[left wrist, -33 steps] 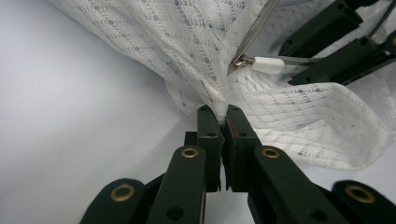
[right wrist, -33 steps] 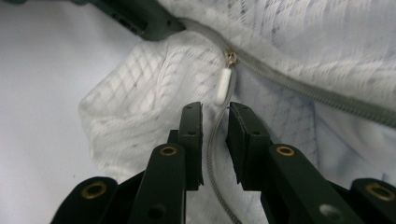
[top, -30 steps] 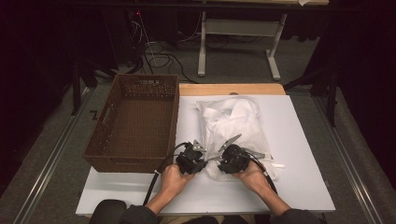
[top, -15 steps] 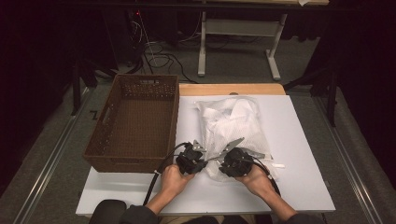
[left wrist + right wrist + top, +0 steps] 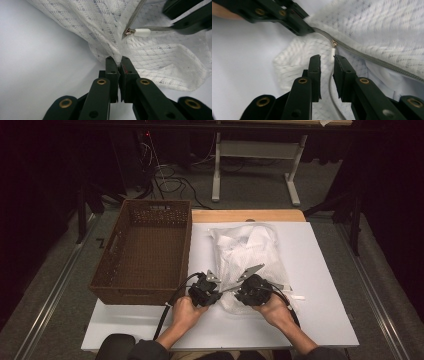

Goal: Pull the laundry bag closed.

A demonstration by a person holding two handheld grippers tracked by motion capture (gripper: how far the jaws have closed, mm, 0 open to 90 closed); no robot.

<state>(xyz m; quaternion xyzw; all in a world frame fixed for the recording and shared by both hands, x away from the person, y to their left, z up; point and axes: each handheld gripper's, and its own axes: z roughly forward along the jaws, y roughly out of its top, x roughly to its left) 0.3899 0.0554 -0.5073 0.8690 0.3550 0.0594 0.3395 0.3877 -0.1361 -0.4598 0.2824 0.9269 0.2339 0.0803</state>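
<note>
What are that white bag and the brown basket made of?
The white bag looks like soft mesh fabric, matte: open knit holes and limp folds show, with a grey zipper sewn in. The brown basket seems woven wicker or moulded plastic; its fine lattice walls leave that open.

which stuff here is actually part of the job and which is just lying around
In the job:
- mesh bag, its corner pinched in the left gripper
- zip pull, just ahead of the right gripper, whose jaws stand apart

Lying about:
- basket, empty, left of the bag
- small white strip on the table
</note>
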